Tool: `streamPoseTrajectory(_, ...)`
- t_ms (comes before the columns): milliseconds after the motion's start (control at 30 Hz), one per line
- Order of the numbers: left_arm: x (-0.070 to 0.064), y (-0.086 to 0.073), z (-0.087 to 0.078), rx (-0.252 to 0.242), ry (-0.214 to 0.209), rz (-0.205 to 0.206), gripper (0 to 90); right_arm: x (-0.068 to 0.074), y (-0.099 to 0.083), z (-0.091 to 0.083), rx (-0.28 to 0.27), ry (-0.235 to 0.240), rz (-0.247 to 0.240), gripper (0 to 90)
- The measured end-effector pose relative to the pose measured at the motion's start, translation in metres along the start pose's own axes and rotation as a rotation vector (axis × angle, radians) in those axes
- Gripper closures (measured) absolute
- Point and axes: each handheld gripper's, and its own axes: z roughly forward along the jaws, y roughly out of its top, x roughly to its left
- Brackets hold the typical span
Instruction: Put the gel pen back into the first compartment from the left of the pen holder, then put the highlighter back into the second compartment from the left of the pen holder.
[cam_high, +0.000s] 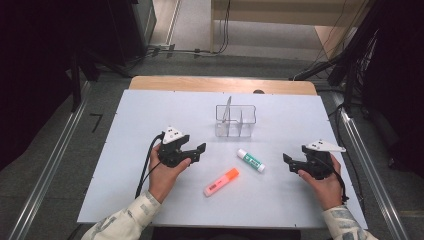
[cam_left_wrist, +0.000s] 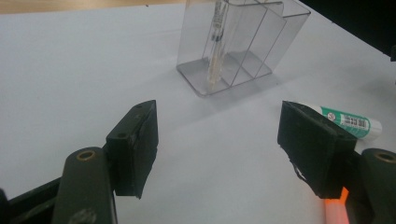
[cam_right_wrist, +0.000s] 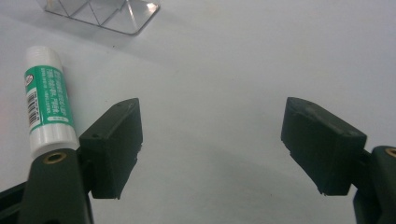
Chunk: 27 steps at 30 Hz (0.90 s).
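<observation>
A clear plastic organiser (cam_high: 236, 120) with three compartments stands at the middle back of the white board; a clear pen (cam_left_wrist: 215, 44) leans upright in its left compartment. A green-and-white glue stick (cam_high: 251, 160) lies in front of it, and an orange highlighter (cam_high: 221, 182) lies nearer the person. My left gripper (cam_high: 196, 152) rests on the board left of the highlighter, open, nothing between its jaws. My right gripper (cam_high: 290, 162) rests at the right of the glue stick (cam_right_wrist: 45, 100), open and empty too.
The white board (cam_high: 150, 115) covers a wooden table (cam_high: 220, 84). Metal rails (cam_high: 47, 170) run along both sides. Cables and dark equipment (cam_high: 350, 55) lie on the floor beyond the table's far edge.
</observation>
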Motion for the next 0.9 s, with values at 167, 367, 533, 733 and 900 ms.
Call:
streamPoseTrajectory(167,0.0012,-0.0064,0.002,0.022,0.001,-0.009,29.2,0.0001,-0.0001,-0.0001,-0.001,0.001,0.0,19.6)
streamPoseTrajectory(367,0.0011,-0.0076,0.0033,0.019,0.014,-0.004,28.6,0.0002,-0.0002,0.0001,0.001,0.002,-0.003,19.6)
streamPoseTrajectory(533,0.0014,-0.0073,0.0027,0.016,0.012,-0.007,28.4,0.0008,-0.0004,-0.0006,0.0,0.003,0.001,19.6)
streamPoseTrajectory(733,0.0001,-0.0069,0.0022,0.008,0.008,-0.008,27.0,0.0001,-0.0005,-0.0012,-0.003,0.0,-0.002,19.6)
streamPoseTrajectory(900,-0.0001,-0.007,0.0023,0.01,0.007,-0.009,26.4,0.0005,-0.0002,-0.0005,0.0,0.0,0.002,19.6)
